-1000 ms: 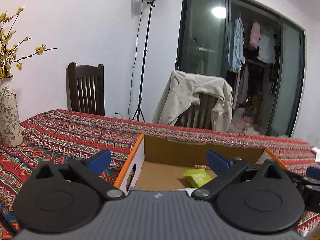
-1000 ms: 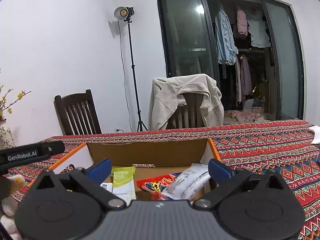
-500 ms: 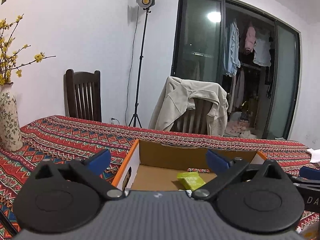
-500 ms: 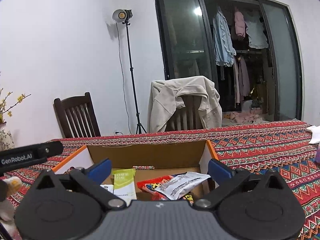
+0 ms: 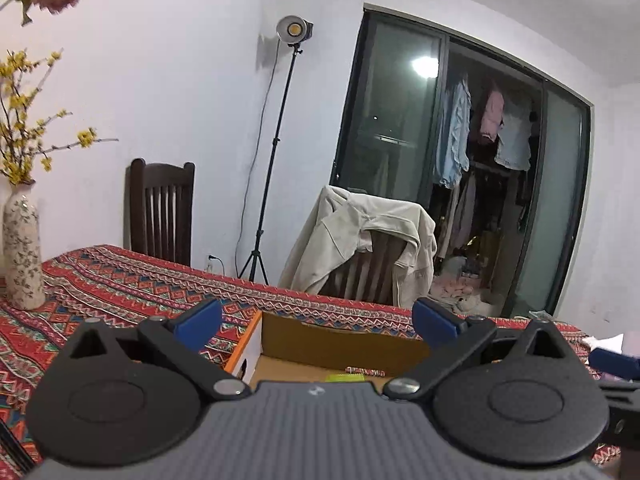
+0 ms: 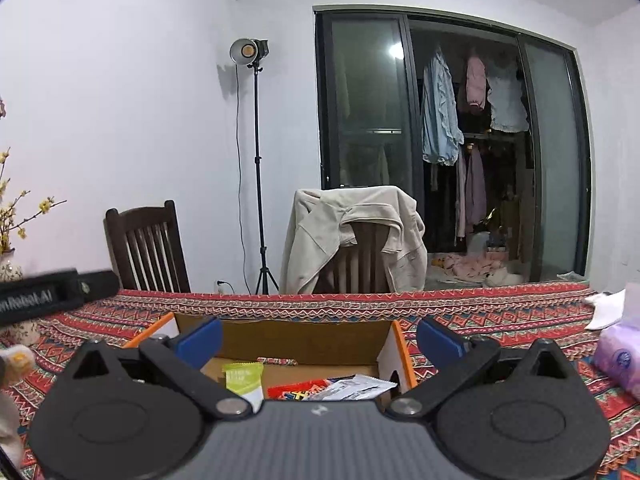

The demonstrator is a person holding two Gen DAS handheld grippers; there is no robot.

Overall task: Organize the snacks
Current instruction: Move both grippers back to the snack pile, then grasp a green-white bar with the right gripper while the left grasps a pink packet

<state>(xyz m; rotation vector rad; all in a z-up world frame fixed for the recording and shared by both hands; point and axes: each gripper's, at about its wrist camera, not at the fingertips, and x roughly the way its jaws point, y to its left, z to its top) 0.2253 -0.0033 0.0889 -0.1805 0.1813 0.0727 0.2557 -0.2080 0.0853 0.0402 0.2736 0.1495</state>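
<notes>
An open cardboard box [image 6: 300,342] with orange edges sits on the patterned tablecloth. In it lie a green packet [image 6: 242,376], a red packet [image 6: 296,391], a white packet [image 6: 356,386] and a thin striped stick [image 6: 278,360]. My right gripper [image 6: 320,339] hovers open over the box's near side, with nothing between its blue pads. In the left wrist view the box [image 5: 340,344] shows the green packet [image 5: 344,377] and the stick [image 5: 365,371]. My left gripper [image 5: 317,320] is open and holds nothing, above the box's near left corner.
A flowered vase [image 5: 22,252] with yellow blossoms stands at the table's left. A purple tissue pack [image 6: 620,358] and white paper [image 6: 608,310] lie at the right. Beyond the far table edge are two wooden chairs, one draped with a beige jacket [image 6: 352,236], and a light stand [image 6: 258,184].
Both grippers have tilted upward and drawn back, so the box sits lower in each view. The white packet, leaning up a second ago, now lies flat in the box.
</notes>
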